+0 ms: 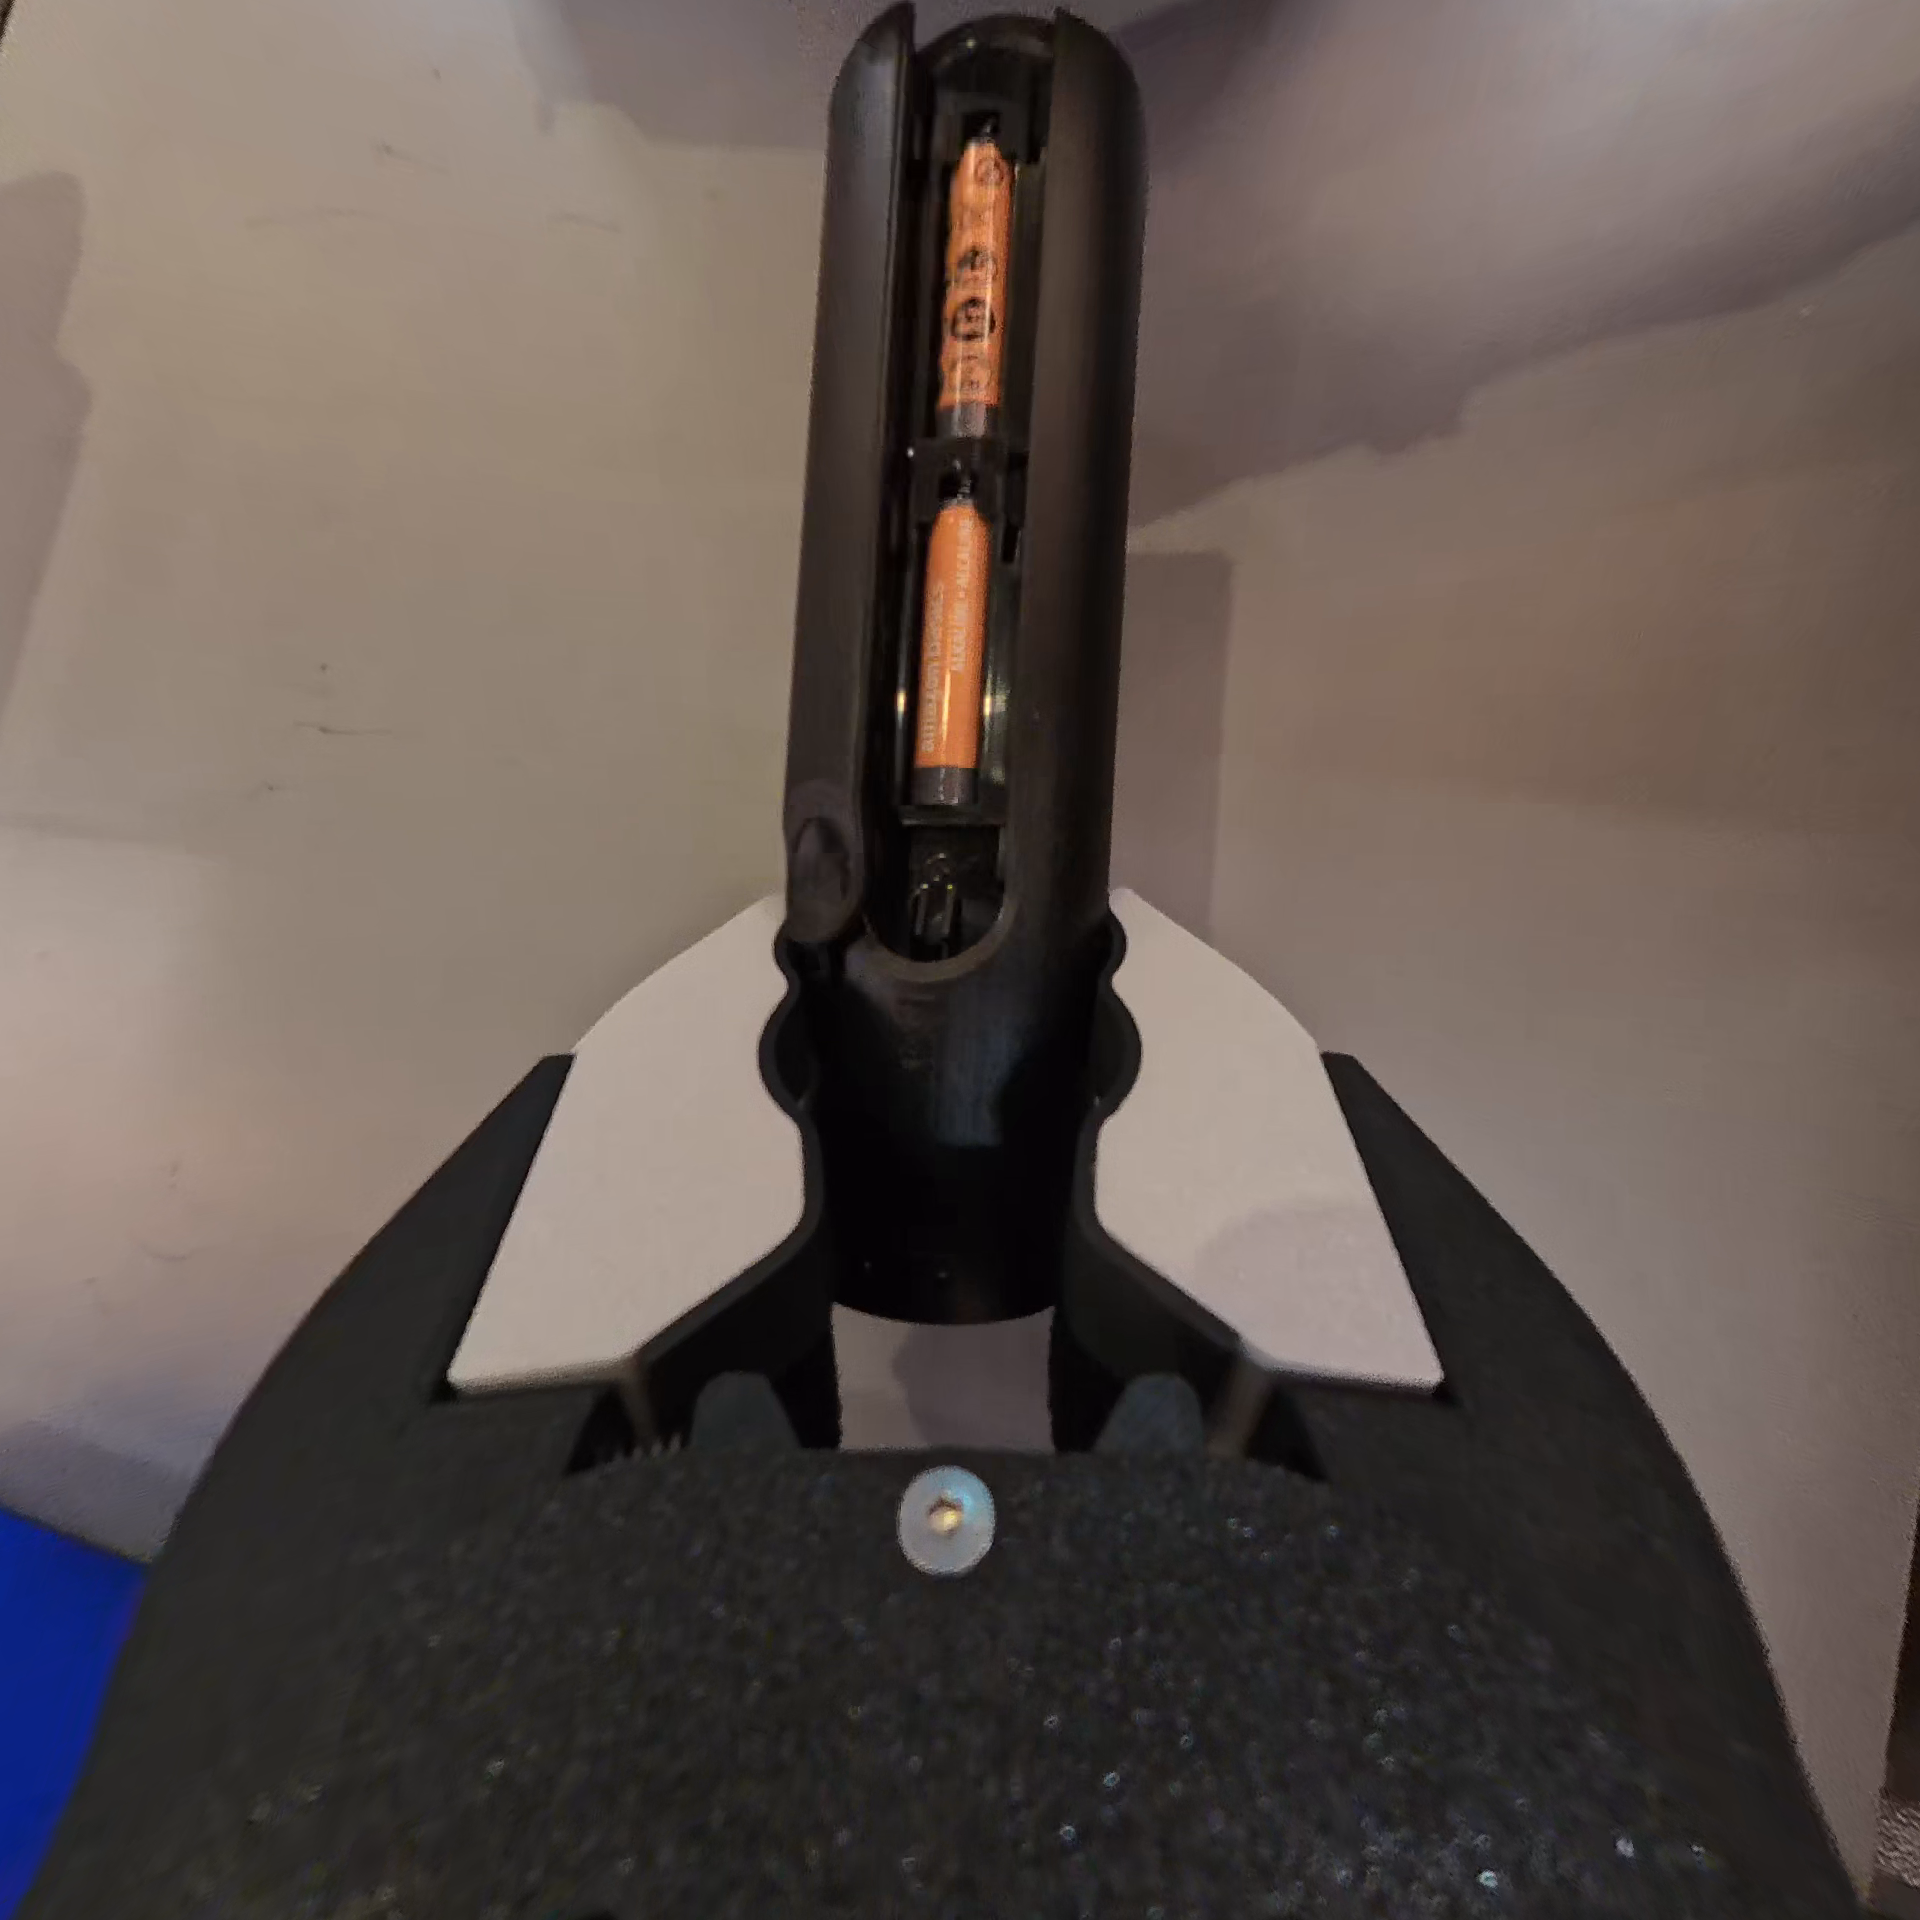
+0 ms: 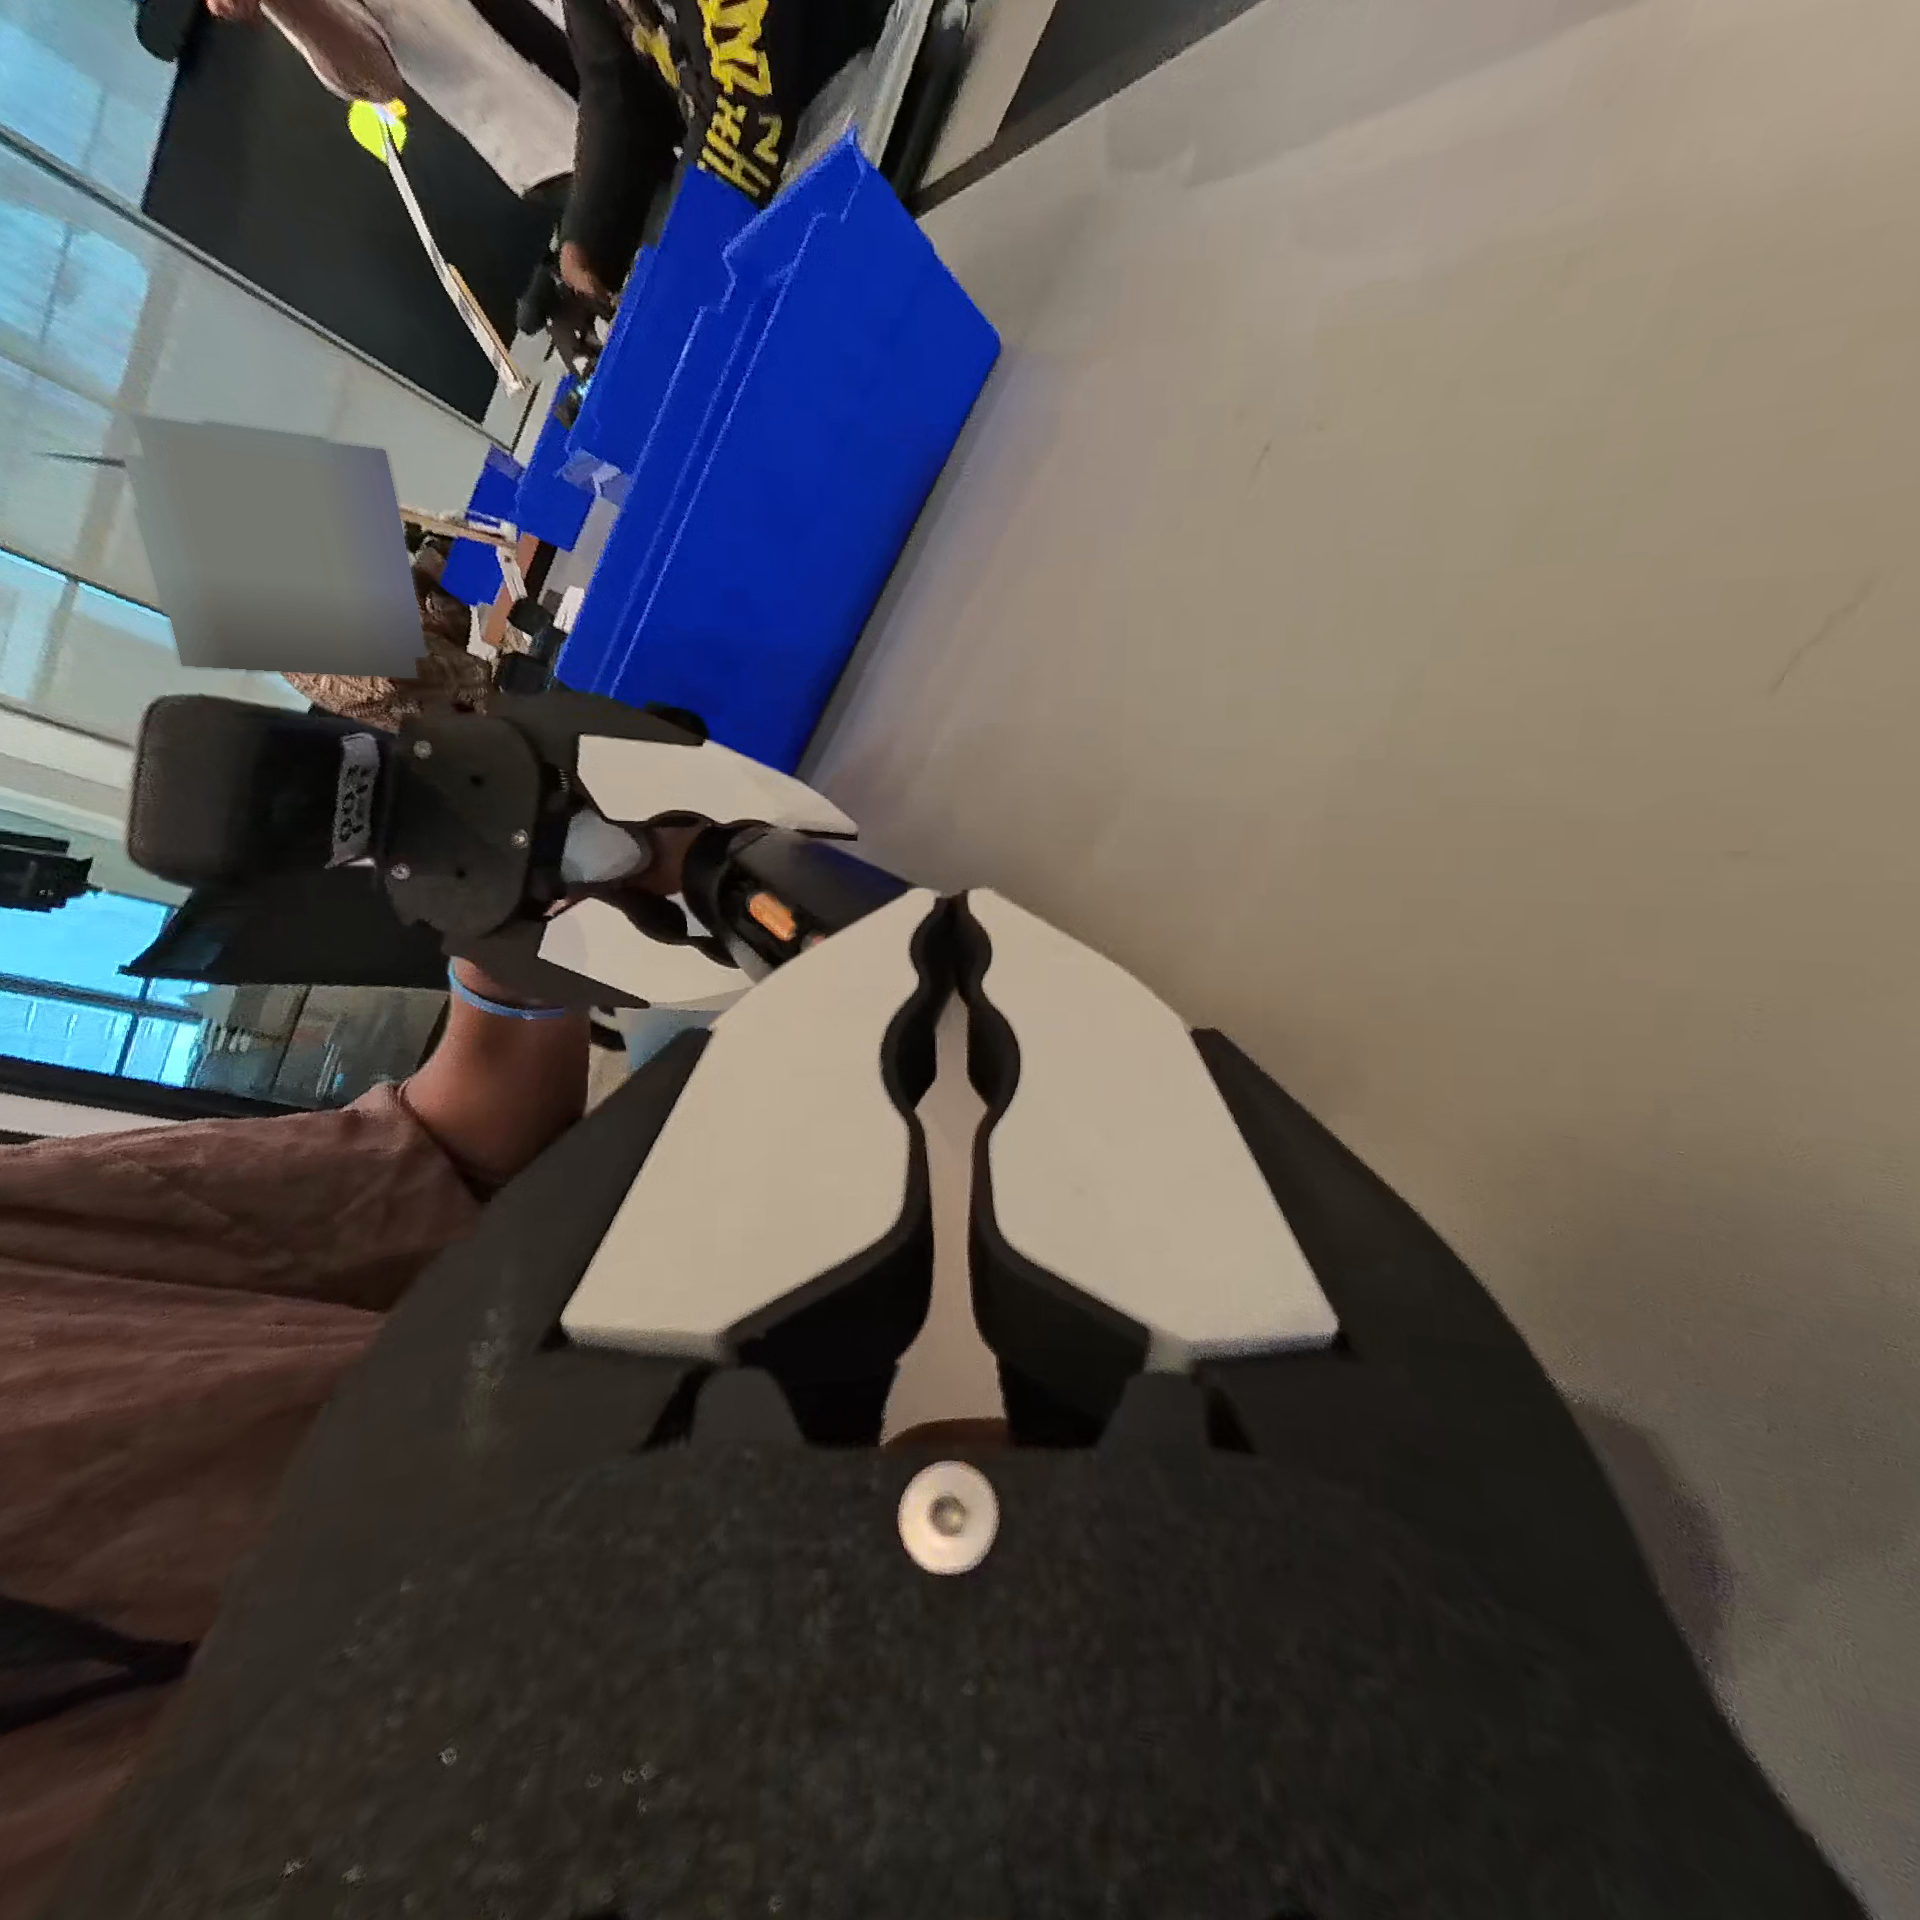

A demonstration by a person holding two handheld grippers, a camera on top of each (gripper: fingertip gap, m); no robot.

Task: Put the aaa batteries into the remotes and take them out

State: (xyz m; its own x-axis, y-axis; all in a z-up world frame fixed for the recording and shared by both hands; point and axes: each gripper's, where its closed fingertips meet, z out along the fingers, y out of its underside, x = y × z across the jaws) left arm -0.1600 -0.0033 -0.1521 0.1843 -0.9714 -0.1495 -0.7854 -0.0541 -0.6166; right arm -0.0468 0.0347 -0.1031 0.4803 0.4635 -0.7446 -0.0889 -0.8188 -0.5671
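My left gripper (image 1: 951, 997) is shut on the lower end of a black remote (image 1: 1081, 520) and holds it upright above the pale table (image 1: 416, 520). The remote's battery bay is open. Two orange AAA batteries sit in it end to end, the upper battery (image 1: 977, 281) and the lower battery (image 1: 948, 644). The black cover (image 1: 847, 468) stands ajar along the bay's left side. In the right wrist view my right gripper (image 2: 951, 904) is shut, with nothing showing between its pads, close beside the remote (image 2: 800, 868) that the left gripper (image 2: 727, 883) holds; one battery (image 2: 771, 916) shows there.
Blue bins (image 2: 790, 468) stand on the table (image 2: 1455, 520) behind the left gripper. A person's arm (image 2: 499, 1081) holds the left gripper. Another person in dark clothes (image 2: 665, 125) stands farther back. A blue patch (image 1: 62, 1621) shows at the lower left. The grippers' ends are close to 15 cm from one another.
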